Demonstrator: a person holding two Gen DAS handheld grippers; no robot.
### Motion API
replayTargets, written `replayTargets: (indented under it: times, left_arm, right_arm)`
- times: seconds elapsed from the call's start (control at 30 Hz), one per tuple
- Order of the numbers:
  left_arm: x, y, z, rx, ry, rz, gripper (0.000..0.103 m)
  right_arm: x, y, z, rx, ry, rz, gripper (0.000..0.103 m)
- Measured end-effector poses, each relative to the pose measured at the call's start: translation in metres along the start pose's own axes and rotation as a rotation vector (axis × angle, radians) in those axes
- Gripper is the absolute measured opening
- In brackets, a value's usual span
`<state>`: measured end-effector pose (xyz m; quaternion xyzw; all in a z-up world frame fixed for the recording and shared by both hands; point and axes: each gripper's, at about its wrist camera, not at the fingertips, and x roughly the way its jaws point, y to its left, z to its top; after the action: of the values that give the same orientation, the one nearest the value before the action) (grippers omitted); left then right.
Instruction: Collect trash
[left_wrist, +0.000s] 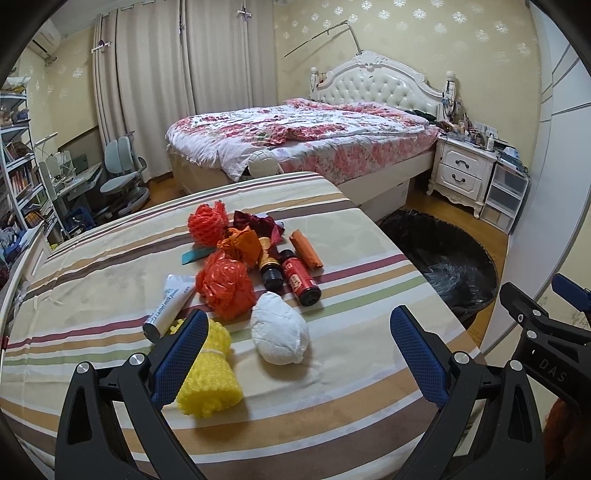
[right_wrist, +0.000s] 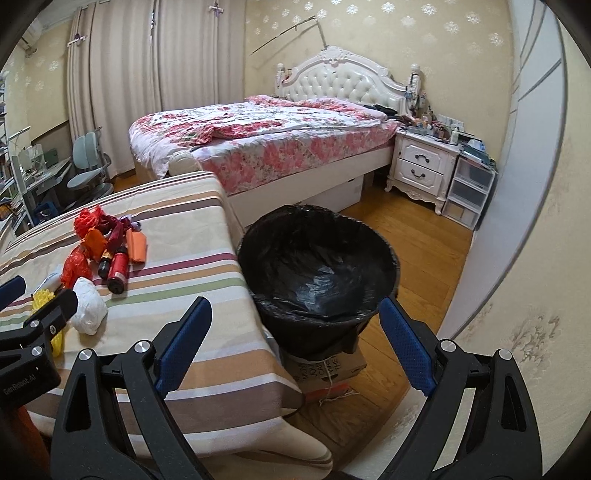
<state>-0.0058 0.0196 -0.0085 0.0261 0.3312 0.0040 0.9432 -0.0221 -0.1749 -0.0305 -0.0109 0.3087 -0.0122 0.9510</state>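
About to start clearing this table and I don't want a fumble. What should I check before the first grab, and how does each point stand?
1. Left gripper open: ok.
2. Right gripper open and empty: ok.
3. White wad between the left fingers' line, unobstructed: ok.
4. Yellow foam net touching the left finger, could snag: not ok.
5. Bin open, liner in place, beside the table: ok.
6. Bin steady on the cardboard box: cannot tell.
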Motion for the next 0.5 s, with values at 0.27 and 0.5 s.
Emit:
replayTargets:
  times: [0.27,0.5]
  left_arm:
    - [-0.001,0.042,-0.014,-0.051,0.04,0.051,0.096]
    - [0.009,0.071,-0.027,-0.105,0.091,0.09,0.096]
  right_arm:
    - [0.004,0.035,0.0,-0.057,0.036,0.073,0.081]
    - [0.013,0.062,0.0,-0.102,0.061,0.117,0.081]
